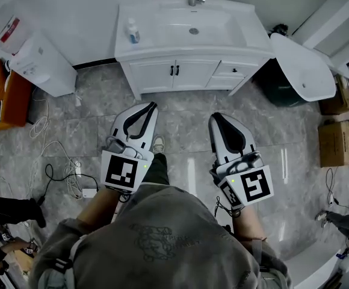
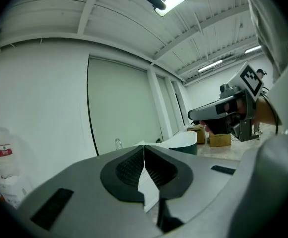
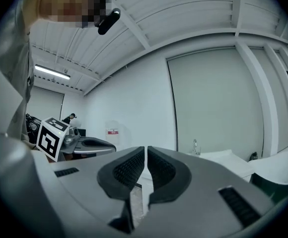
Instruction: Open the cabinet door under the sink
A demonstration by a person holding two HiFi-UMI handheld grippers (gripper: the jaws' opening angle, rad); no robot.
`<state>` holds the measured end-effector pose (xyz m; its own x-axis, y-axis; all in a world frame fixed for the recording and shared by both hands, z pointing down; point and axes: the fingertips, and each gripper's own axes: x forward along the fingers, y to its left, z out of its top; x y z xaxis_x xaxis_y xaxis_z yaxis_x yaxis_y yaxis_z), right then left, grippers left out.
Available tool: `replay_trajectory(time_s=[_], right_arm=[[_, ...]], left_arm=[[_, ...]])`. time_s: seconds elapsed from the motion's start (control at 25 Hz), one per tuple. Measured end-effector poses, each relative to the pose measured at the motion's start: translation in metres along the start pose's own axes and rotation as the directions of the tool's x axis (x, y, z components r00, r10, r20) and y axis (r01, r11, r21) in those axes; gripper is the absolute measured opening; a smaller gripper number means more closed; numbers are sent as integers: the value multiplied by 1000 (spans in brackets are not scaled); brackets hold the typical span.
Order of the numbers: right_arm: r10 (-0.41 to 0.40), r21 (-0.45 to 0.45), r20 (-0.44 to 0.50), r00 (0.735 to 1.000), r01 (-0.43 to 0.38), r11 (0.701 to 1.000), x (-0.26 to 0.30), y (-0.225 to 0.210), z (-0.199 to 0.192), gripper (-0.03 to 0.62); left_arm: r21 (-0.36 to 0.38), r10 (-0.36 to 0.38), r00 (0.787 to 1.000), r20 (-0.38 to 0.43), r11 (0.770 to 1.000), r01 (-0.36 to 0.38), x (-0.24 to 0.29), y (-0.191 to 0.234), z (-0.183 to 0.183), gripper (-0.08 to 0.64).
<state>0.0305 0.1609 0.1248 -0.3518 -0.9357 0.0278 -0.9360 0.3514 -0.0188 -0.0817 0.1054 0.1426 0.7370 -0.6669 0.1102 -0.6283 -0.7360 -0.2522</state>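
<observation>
A white vanity with a sink stands against the far wall. Its two cabinet doors are closed, with black handles at the middle seam. My left gripper and right gripper hover side by side over the grey floor, both pointing at the vanity and well short of it. In the left gripper view the left gripper has its jaws pressed together with nothing between them. The right gripper shows only a thin slit between its jaws, also with nothing held.
A water dispenser stands at the left, with cables on the floor near it. A white tub, a dark bin and cardboard boxes are at the right. A small bottle sits on the counter.
</observation>
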Motion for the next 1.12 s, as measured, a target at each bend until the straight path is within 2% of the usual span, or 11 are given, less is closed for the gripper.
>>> replay_trajectory(time_s=[0.28,0.52,0.72,0.96,1.12], right_arm=[[19,37,-66,998,-17,999,98,-22,-18,35],[-41,40,-202,979,50,998,183,-61,-59,35],[-65,113,-279,958,100,989,229,-93,-112,35],[-98,116,-360,928,148,982,266,-125,-169,37],[-96,112,-408,908,154,982,289,-148,-208,37]], left_arm=[[-33,-32,999,-25,999,31,61,63,-28,20],[-66,-92,993,-72,994,88,126,102,-66,21],[-95,-160,978,-135,984,148,172,117,-104,21],[-150,-155,965,-213,981,124,213,129,-157,25],[-208,-196,952,-235,967,148,246,118,-192,111]])
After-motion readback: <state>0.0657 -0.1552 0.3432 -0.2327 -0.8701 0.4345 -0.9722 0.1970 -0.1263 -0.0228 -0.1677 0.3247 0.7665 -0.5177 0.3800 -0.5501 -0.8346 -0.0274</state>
